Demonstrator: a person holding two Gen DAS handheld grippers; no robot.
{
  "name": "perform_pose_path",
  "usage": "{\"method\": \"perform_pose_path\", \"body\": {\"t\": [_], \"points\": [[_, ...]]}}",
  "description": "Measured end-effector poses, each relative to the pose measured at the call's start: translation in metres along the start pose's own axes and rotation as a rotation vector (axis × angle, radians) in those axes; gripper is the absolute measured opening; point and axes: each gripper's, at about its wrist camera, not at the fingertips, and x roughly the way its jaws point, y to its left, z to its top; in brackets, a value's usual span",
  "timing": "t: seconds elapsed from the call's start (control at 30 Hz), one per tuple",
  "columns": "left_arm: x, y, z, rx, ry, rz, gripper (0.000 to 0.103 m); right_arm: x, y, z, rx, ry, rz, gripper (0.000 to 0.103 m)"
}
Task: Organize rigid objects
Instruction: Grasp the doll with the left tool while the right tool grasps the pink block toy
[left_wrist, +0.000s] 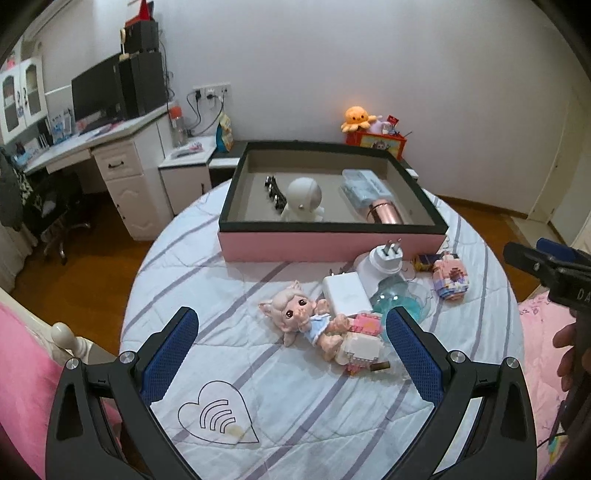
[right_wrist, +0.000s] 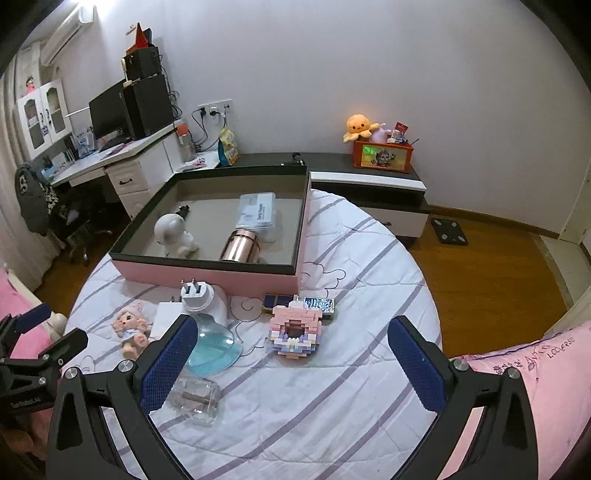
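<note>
Both claws apart, holding nothing. Left claw (left_wrist: 291, 350) hovers over the near part of the bed (left_wrist: 207, 258), lined up on the doll (left_wrist: 299, 317), which lies straight ahead between its fingers. Doll's long axis runs diagonally: head toward the far-left, feet near-right, against a block toy (left_wrist: 360, 347). Right claw (right_wrist: 288, 354) faces the pink block model (right_wrist: 295, 332) instead. Left is nearer the doll. Box (left_wrist: 332, 245) sits beyond, at the far edge. Doll's feet probably touch the blocks; hard to tell.
</note>
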Motion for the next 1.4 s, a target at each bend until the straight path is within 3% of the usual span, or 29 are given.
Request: {"method": "perform_pose_path", "body": {"t": [0.43, 0.77, 0.97, 1.13, 1.2, 1.33, 1.4], "points": [[0.024, 0.006, 0.005, -0.023, 0.018, -0.01, 0.103, 0.024, 0.003, 0.002, 0.008, 0.049, -0.028, 0.103], [0.066, 0.007, -0.007, -0.073, 0.127, -0.005, 0.103, 0.06, -0.007, -0.015, 0.049, 0.13, -0.043, 0.103], [0.098, 0.012, -0.014, -0.155, 0.203, -0.069, 0.101, 0.089, -0.016, -0.02, 0.09, 0.176, -0.027, 0.103], [0.111, 0.015, -0.012, -0.192, 0.199, -0.127, 0.089, 0.112, -0.019, -0.021, 0.09, 0.206, -0.029, 0.103], [0.111, 0.012, -0.011, -0.182, 0.188, -0.164, 0.077, 0.122, -0.019, -0.024, 0.083, 0.23, -0.03, 0.096], [0.111, 0.012, -0.01, -0.166, 0.185, -0.197, 0.073, 0.123, -0.013, -0.029, 0.038, 0.225, -0.056, 0.086], [0.11, 0.015, -0.011, -0.166, 0.186, -0.214, 0.073, 0.119, -0.012, -0.029, 0.03, 0.215, -0.057, 0.066]]}}
